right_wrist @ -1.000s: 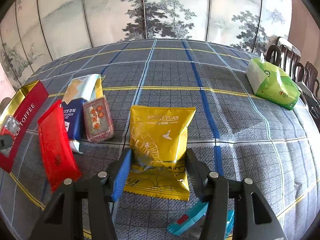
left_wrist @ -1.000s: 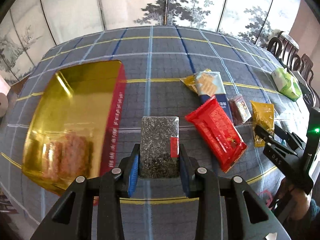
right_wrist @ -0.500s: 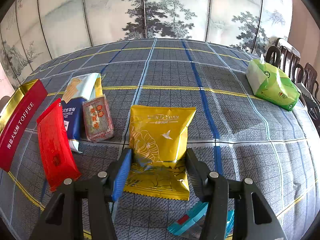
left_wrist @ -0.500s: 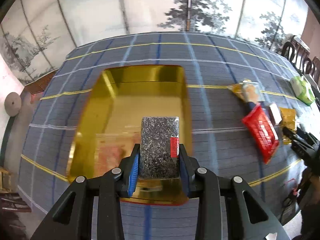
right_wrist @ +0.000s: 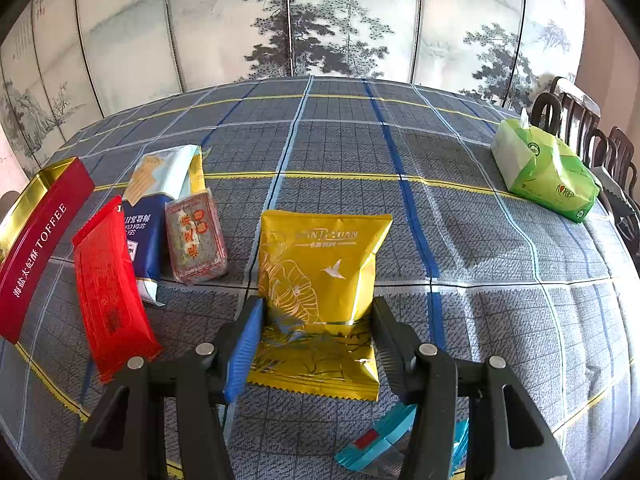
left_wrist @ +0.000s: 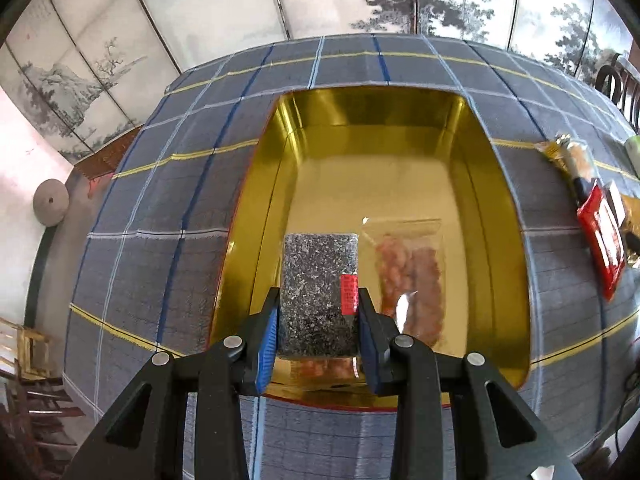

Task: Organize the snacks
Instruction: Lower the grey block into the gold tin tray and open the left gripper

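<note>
Over the open gold tin (left_wrist: pixel 496 200), the left gripper (left_wrist: pixel 318 320) holds a dark speckled snack block (left_wrist: pixel 316 288) pinched by its long sides between the blue-faced fingers (left_wrist: pixel 267 340); a red label sits on the block's right edge. Whether the block touches the tin floor cannot be told. On the tin floor just right of the block lies a clear packet of orange-pink pieces (left_wrist: pixel 412 276) (blurred in this view). The tin stands on a grey plaid tablecloth (left_wrist: pixel 160 240), and its red outer wall (right_wrist: pixel 36 256) reads TOFFEE in the right wrist view.

On the cloth to the right of the tin lie a red wrapper (right_wrist: pixel 110 292), a blue-and-white packet (right_wrist: pixel 154 208) and a small brown packet (right_wrist: pixel 196 240), close together and partly overlapping. The right gripper (right_wrist: pixel 318 324) straddles a yellow pouch (right_wrist: pixel 320 280) lying flat on the cloth, its jaws partly open, one finger at each side of the pouch; whether the pads press on it cannot be told. A teal wrapper (right_wrist: pixel 376 440) lies below the gripper, and a green tissue pack (right_wrist: pixel 544 168) rests well apart at the far right.
</note>
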The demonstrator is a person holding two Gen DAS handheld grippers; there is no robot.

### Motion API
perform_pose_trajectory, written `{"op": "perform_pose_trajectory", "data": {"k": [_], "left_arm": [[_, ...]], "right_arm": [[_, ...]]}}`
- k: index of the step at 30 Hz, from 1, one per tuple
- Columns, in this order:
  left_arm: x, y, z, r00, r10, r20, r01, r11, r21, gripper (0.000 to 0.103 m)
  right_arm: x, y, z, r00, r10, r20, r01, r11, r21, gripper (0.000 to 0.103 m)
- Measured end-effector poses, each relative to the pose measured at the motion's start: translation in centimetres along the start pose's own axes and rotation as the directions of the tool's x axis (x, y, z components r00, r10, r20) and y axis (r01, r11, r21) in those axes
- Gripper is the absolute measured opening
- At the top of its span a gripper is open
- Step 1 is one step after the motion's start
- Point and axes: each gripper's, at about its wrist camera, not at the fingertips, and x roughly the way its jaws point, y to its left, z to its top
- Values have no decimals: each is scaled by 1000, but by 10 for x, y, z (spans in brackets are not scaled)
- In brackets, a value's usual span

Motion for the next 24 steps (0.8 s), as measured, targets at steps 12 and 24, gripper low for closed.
{"op": "perform_pose_trajectory", "data": {"k": [12, 24], "left_arm": [[9, 4, -5, 1000, 1, -8, -1, 999, 39, 32], [6, 8, -6, 1000, 12, -3, -12, 999, 43, 38]], "right_arm": [[0, 1, 0, 1000, -1, 0, 1, 1000, -2, 56], [-1, 3, -1, 1000, -4, 0, 4, 1000, -4, 56]]}}
